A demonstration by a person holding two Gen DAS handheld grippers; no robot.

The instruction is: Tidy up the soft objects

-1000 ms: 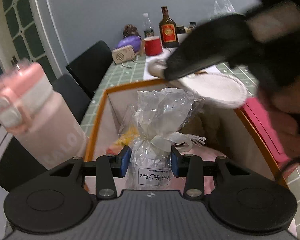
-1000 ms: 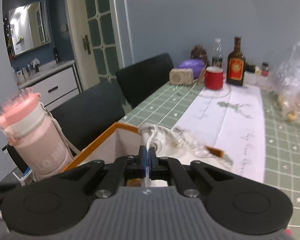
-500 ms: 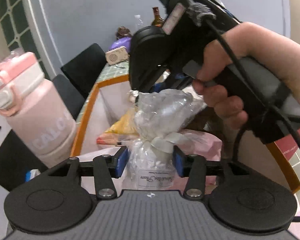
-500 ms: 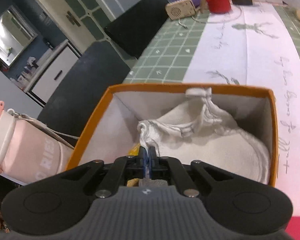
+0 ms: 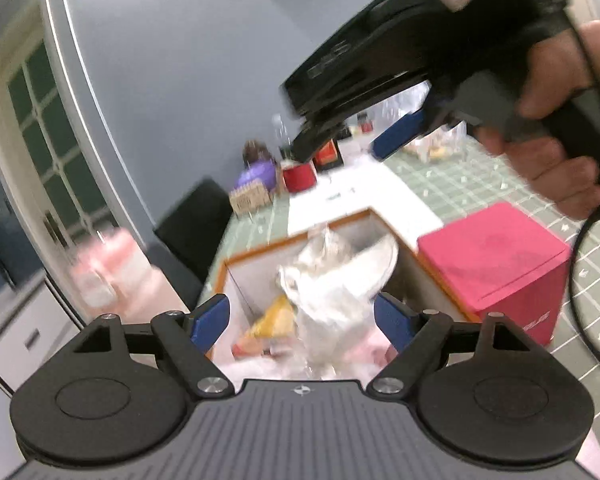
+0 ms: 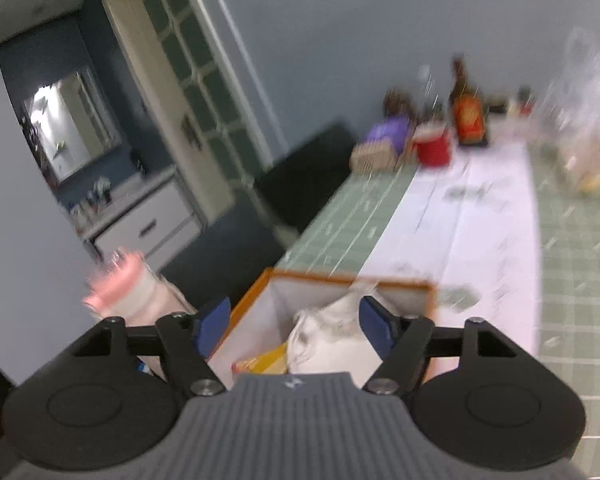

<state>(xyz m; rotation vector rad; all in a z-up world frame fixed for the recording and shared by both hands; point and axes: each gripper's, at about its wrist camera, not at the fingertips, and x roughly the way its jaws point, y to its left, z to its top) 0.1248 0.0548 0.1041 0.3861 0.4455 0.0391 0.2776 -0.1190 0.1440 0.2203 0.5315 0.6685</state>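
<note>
An orange-rimmed box stands on the green checked table. Inside lie a clear plastic gift bag, a white cloth item and a yellow packet. My left gripper is open above the box, with the bag lying free between its blue pads. My right gripper is open and empty above the box; in the left wrist view its body hangs high over the table, held by a hand. Both views are blurred by motion.
A pink cube box stands right of the orange box. A pink bottle stands at its left. At the table's far end are a red cup, a brown bottle, a purple thing and a plastic bag. Black chairs line the left side.
Both grippers have opened: the left let go of the gift bag, the right let go of the white cloth, and both items now lie in the box. Both grippers have risen.
</note>
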